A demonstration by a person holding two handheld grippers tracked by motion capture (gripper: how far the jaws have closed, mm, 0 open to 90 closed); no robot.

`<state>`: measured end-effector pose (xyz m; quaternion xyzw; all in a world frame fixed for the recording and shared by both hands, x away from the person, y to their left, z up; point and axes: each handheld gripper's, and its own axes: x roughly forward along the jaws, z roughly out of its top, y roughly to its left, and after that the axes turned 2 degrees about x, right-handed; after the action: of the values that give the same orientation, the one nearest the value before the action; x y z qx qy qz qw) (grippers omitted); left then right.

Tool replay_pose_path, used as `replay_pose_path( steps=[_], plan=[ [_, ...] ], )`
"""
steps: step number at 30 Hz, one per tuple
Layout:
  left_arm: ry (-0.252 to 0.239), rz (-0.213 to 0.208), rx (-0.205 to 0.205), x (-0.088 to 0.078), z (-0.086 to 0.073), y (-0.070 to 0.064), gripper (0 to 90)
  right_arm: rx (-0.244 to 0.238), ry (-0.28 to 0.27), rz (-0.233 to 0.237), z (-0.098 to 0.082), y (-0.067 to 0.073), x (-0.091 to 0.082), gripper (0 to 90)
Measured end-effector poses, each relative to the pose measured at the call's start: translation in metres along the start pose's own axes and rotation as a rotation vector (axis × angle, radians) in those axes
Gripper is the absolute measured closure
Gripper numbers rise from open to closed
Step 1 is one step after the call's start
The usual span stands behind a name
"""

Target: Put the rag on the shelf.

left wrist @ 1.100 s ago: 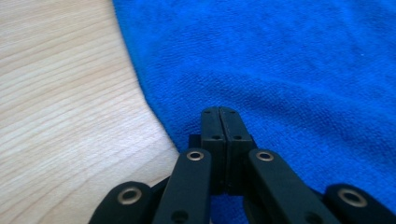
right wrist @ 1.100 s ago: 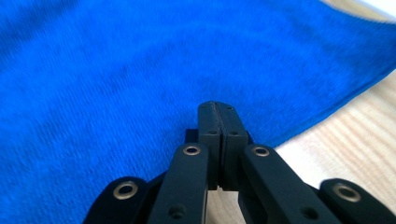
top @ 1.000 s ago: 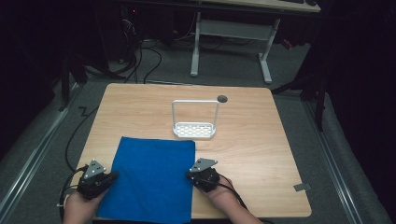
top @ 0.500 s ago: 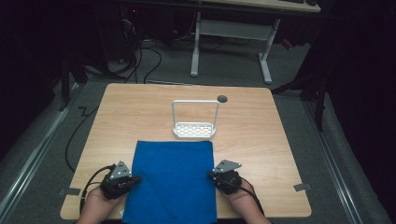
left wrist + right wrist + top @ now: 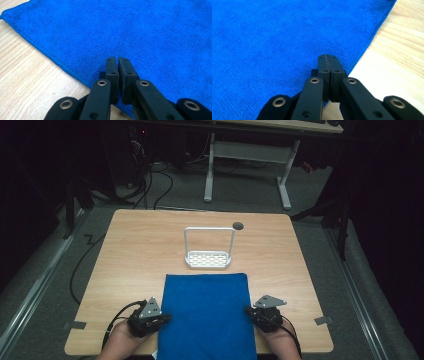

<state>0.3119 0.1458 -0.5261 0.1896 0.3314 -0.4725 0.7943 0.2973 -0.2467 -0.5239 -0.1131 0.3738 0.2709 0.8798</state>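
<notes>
Blue terry cloth (image 5: 207, 315), rectangular and nubby, lies flat at the table's (image 5: 130, 250) 6 o'clock edge, the left gripper (image 5: 162, 318), its jaws just parting slightly, and the tight-shut right gripper (image 5: 248, 310) at its sides, a white perforated wire-framed rack (image 5: 208, 258) toward 12 o'clock.

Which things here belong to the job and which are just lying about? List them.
In the job:
blue cloth
left gripper, its jaws just starting to part at the cloth's edge
right gripper, shut on the cloth's other edge

Lying about:
white rack
black knob
table
</notes>
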Motion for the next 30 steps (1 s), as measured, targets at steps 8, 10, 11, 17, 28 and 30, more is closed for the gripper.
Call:
replay_pose_path(
  steps=[8,10,11,17,28,30],
  plan=[
    [-0.028,0.022,-0.034,-0.006,-0.005,0.005,76.9,-0.030,-0.007,0.011,0.005,0.004,0.003,85.7],
    [-0.072,0.044,-0.082,-0.009,-0.006,0.011,74.6,-0.020,-0.035,0.026,0.007,0.004,0.001,82.5],
    [-0.098,0.057,-0.112,-0.011,-0.007,0.015,73.9,-0.022,-0.065,0.028,0.009,0.003,0.000,80.4],
    [-0.191,0.169,-0.272,-0.013,-0.008,0.044,66.2,-0.025,-0.077,0.020,0.008,0.002,0.002,72.4],
    [-0.199,0.261,-0.316,0.017,0.020,0.080,53.9,-0.007,-0.122,0.000,0.009,-0.003,-0.004,73.2],
    [-0.189,0.256,-0.332,0.023,0.026,0.085,53.8,0.001,-0.125,0.001,0.009,-0.004,-0.004,72.1]
  ],
)
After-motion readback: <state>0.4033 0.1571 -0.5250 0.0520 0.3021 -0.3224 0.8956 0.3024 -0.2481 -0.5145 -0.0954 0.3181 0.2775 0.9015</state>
